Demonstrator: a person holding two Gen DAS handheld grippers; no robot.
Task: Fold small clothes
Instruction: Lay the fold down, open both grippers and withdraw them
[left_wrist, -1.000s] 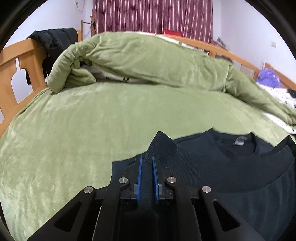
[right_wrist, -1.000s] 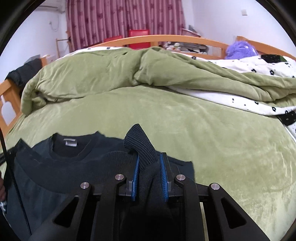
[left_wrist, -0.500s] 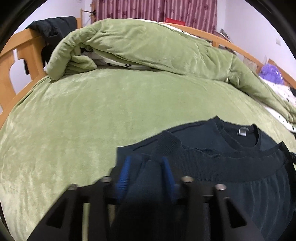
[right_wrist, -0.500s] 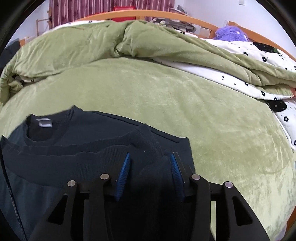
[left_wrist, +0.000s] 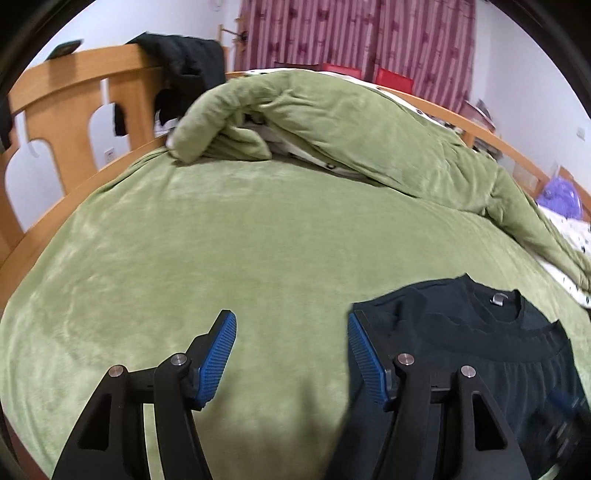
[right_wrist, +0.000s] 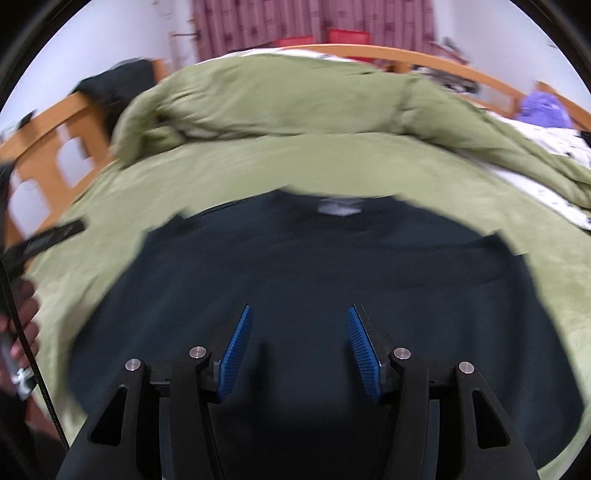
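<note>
On left wrist cam: left gripper (left_wrist: 291, 343) over bare green bed cover (left_wrist: 229, 251), jaws apart and opening, nothing btwn blue pads (left_wrist: 218, 358); dark sweater (left_wrist: 480, 343) lies flat on cover at lower right, neck label up, hem folded up toward collar; its left edge sits behind the right finger, contact can't tell; rumpled green duvet (left_wrist: 332, 122) at back, wooden bed frame (left_wrist: 74, 92) w/ black garment (left_wrist: 184, 62) draped over it.

Right wrist cam, blurry: right gripper (right_wrist: 299, 339) above sweater (right_wrist: 332, 266) mid-body, jaws apart and opening, pads (right_wrist: 236, 350) gripping no fabric; sweater spread on cover (right_wrist: 517, 229); a hand (right_wrist: 22, 325) at left edge.
</note>
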